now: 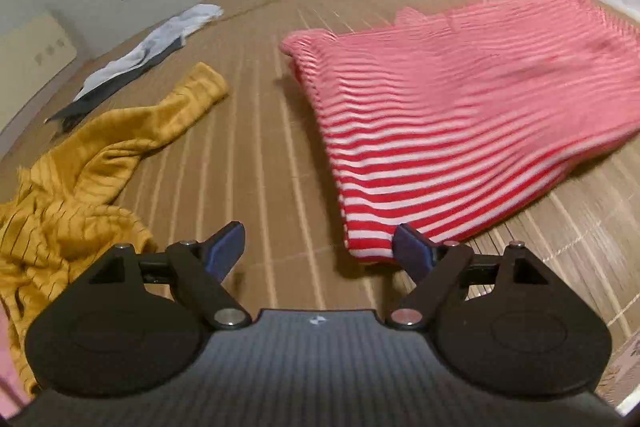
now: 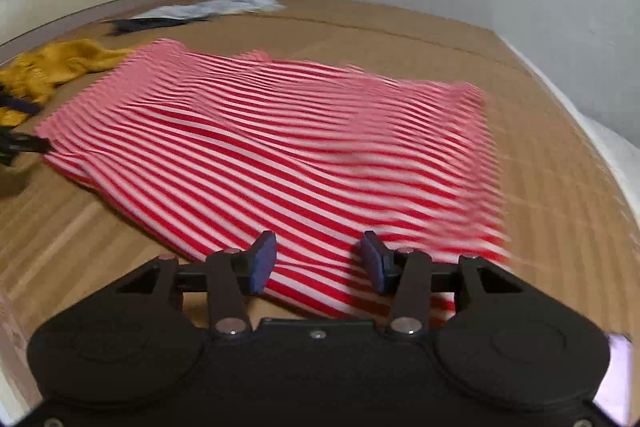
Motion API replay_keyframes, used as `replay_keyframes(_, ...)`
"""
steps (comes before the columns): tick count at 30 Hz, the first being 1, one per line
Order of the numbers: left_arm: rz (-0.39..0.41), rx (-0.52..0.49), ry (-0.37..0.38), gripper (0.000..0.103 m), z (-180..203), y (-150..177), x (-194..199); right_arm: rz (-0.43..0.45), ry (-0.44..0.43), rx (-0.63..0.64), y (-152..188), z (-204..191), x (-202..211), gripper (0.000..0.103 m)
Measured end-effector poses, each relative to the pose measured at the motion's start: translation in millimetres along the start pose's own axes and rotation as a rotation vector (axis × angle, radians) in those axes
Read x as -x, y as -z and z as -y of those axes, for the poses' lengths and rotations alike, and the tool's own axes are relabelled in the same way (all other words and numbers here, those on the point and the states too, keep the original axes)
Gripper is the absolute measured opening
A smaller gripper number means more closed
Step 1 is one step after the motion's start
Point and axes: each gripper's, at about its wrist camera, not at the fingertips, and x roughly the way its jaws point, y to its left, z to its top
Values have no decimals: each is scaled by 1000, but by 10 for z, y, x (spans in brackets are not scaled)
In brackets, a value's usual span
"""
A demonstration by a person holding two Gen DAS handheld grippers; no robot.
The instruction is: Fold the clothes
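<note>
A red-and-white striped garment lies folded on the brown woven mat, blurred by motion. My left gripper is open and empty, just left of the garment's near corner. In the right wrist view the same garment spreads across the middle. My right gripper is open over the garment's near edge, with nothing between its pads. The left gripper's tip shows at the garment's left corner.
A crumpled mustard-yellow garment lies to the left, also in the right wrist view. A grey and dark garment lies farther back near the wall. A white wall borders the mat's far and right sides.
</note>
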Motion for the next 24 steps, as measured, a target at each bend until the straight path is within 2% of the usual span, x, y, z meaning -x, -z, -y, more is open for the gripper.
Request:
replay_keyframes(2,25,50,-8,84,-107,-31,38,0,12,-27,14,114,130,47)
replay_keyframes(3,58,108,20,84,-181,-37,110,5,45,-18,7,118,197,50)
replay_keyframes(5,118,255,154,85,-316,-52,184,22,96,-4,-15,119,320,57)
replay_keyframes(6,142,321,226,85,-362,-61,208,40,93,-4,-37,104,359,61)
replay_keyframes(7,154,359,276,85,-376,-60,199,48,79,-4,-52,82,381,67)
replay_keyframes(8,156,365,300,85,-351,-69,184,48,59,0,-56,56,392,68)
replay_keyframes(11,129,279,316,86,-163,-115,90,43,-7,33,7,-29,416,70)
replay_keyframes(13,102,232,291,86,-47,-126,19,22,-19,71,42,-126,369,71)
replay_keyframes(16,76,250,286,86,-63,-153,-124,33,-1,72,39,-124,346,73)
replay_keyframes(18,88,311,292,86,-143,-185,-226,70,8,6,-2,12,339,79)
replay_keyframes(21,111,406,281,86,-245,-224,-394,99,19,-154,-128,373,231,80)
replay_keyframes(24,89,426,234,86,-265,-209,-572,85,61,-283,-207,674,18,79)
